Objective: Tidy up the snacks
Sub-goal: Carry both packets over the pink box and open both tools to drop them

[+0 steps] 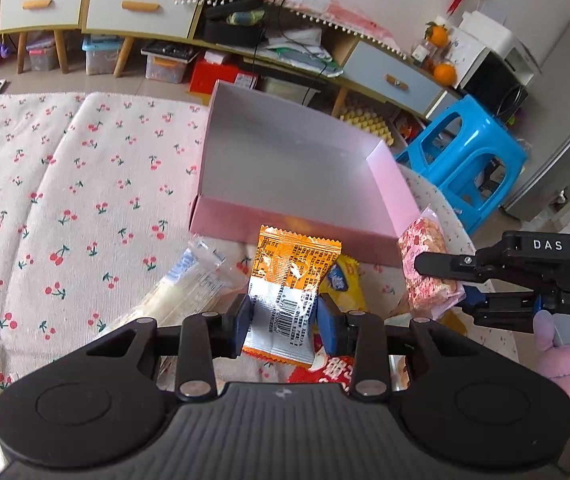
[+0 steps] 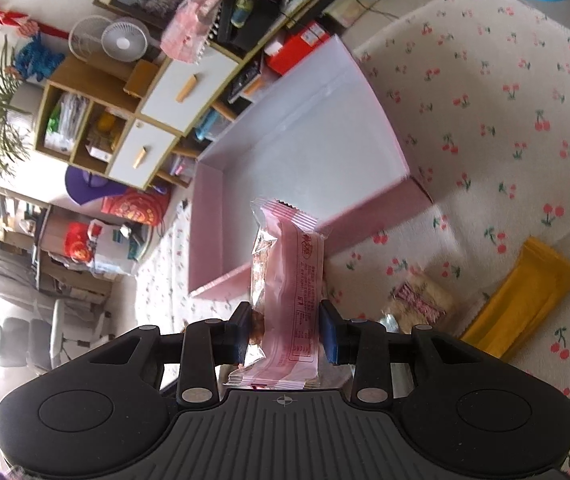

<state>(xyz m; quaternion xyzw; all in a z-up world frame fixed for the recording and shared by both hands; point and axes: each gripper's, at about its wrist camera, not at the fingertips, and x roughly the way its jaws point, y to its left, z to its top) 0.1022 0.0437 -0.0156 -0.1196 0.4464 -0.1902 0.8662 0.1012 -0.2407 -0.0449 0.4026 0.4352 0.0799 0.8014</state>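
Note:
An empty pink box point(image 1: 293, 216) lies on the cherry-print cloth, just beyond both grippers. My left gripper point(image 1: 285, 324) is shut on an orange and silver snack packet point(image 1: 291, 276), held upright above other snacks. In the left wrist view my right gripper point(image 1: 441, 276) comes in from the right, shut on a pink snack packet point(image 1: 425, 248) near the box's near right corner. The right wrist view shows the same pink packet point(image 2: 289, 280) clamped between the pads of the right gripper point(image 2: 287, 330), in front of the pink box point(image 2: 221, 240).
Under the left gripper lie a yellow packet point(image 1: 345, 284), a clear white packet point(image 1: 189, 288) and a red one point(image 1: 333, 368). A yellow packet point(image 2: 521, 296) and a pale rice snack point(image 2: 417, 296) lie on the cloth. A blue stool point(image 1: 469, 152) and low cabinets point(image 1: 137, 12) stand behind.

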